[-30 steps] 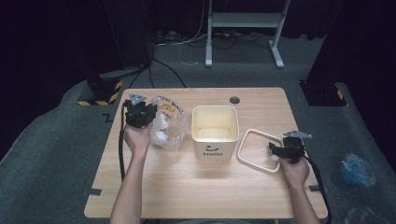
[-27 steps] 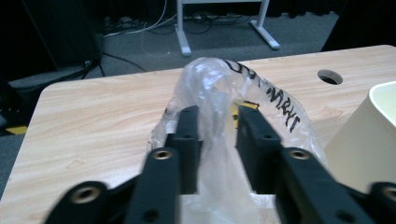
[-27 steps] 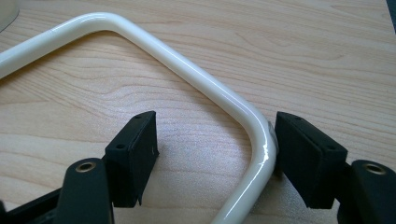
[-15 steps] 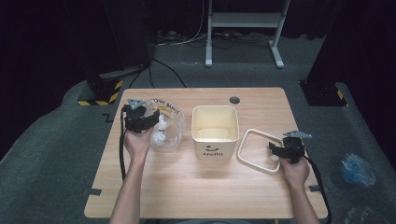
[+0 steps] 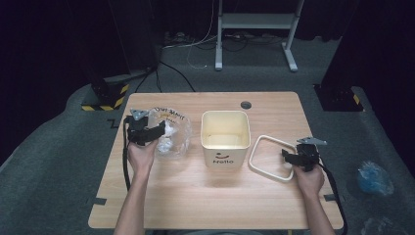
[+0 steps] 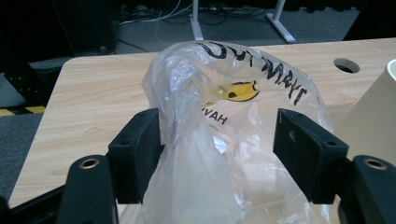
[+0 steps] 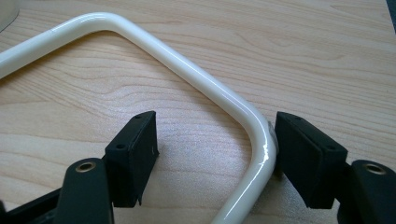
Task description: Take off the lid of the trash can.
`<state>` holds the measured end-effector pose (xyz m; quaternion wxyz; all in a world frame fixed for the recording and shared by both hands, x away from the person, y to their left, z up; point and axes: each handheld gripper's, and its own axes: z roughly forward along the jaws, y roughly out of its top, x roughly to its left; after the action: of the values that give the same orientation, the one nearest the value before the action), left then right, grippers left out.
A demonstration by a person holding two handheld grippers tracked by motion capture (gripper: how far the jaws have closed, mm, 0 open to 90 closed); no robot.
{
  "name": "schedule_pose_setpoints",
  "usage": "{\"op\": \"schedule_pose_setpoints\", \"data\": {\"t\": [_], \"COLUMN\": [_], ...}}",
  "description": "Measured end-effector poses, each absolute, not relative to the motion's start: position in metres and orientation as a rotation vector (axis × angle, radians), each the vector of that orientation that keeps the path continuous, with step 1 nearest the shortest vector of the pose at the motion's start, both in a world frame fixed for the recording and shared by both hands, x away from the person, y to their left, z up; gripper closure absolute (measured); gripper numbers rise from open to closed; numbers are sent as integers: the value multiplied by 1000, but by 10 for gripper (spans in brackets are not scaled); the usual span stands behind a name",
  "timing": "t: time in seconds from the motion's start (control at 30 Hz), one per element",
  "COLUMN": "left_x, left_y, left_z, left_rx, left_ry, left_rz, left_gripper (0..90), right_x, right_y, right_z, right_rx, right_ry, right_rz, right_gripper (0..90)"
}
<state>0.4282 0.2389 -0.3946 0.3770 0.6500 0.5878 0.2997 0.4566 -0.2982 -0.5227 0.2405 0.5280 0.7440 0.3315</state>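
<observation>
A crumpled clear plastic bag [image 5: 172,136] [image 6: 224,140] with black lettering lies on the left of the wooden table [image 5: 205,196]. My left gripper [image 5: 157,134] [image 6: 217,154] is open around it. Its jaws have just been opening; the bag's fold stands between them, brushing the left pad and clear of the right. A cream square bin [image 5: 225,113] marked "Hello" stands upright mid-table, and its side shows at the right of the left gripper view [image 6: 373,121]. A cream rounded ring frame [image 5: 251,159] [image 7: 187,60] lies flat to its right. My right gripper [image 5: 286,156] [image 7: 215,154] is open, with the ring's corner between its jaws, close to the right pad.
A round cable hole [image 5: 245,105] sits near the table's far edge. A white metal stand [image 5: 254,29] is on the floor behind. A yellow-black striped block [image 5: 105,100] lies at the left and a blue bag [image 5: 374,176] at the right.
The left gripper's jaws have spread apart around the plastic bag, and the hand has shifted slightly. The right hand and the ring have not moved.
</observation>
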Motion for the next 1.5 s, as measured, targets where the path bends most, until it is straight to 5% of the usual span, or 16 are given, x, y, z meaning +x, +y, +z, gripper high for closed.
{"op": "schedule_pose_setpoints", "data": {"t": [1.5], "left_x": [401], "left_y": [237], "left_z": [-452], "left_rx": [1629], "left_ry": [1555], "left_rz": [713], "left_gripper": [368], "right_x": [457], "right_y": [-298], "right_z": [-523], "right_rx": [1444], "right_ry": [2036], "right_rz": [907], "right_gripper": [311]}}
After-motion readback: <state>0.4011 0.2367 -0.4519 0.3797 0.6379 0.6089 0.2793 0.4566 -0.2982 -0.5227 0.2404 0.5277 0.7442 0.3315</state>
